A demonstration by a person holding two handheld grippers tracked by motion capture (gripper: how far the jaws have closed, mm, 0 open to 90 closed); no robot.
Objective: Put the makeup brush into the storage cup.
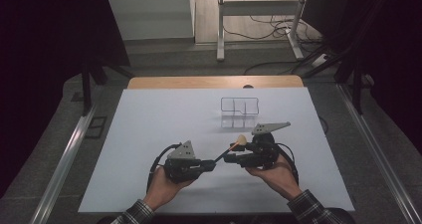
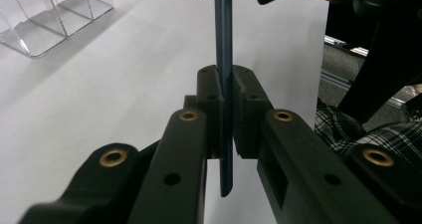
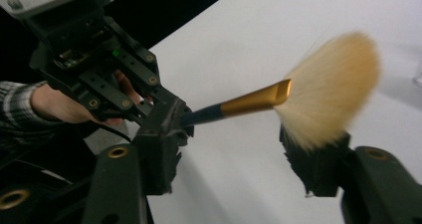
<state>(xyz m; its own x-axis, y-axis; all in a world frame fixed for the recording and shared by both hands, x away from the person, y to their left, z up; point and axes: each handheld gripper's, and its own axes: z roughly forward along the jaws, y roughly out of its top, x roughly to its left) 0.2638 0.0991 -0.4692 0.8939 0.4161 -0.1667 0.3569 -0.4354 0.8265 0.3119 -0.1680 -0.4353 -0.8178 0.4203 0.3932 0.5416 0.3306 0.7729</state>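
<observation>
A makeup brush with a dark blue handle, gold ferrule and pale fan of bristles hangs just above the white table sheet. My left gripper is shut on the handle's lower end; in the left gripper view the handle runs straight up between its pads. My right gripper faces it from the right. Its jaws stand apart on either side of the brush, one by the handle and one under the bristles, without pressing on it. The left gripper shows beyond them.
A clear plastic organizer with several compartments stands behind the grippers, toward the table's far side; it also appears as a clear box in the left gripper view. A wooden table edge lies beyond the sheet. Plaid sleeves enter from the bottom.
</observation>
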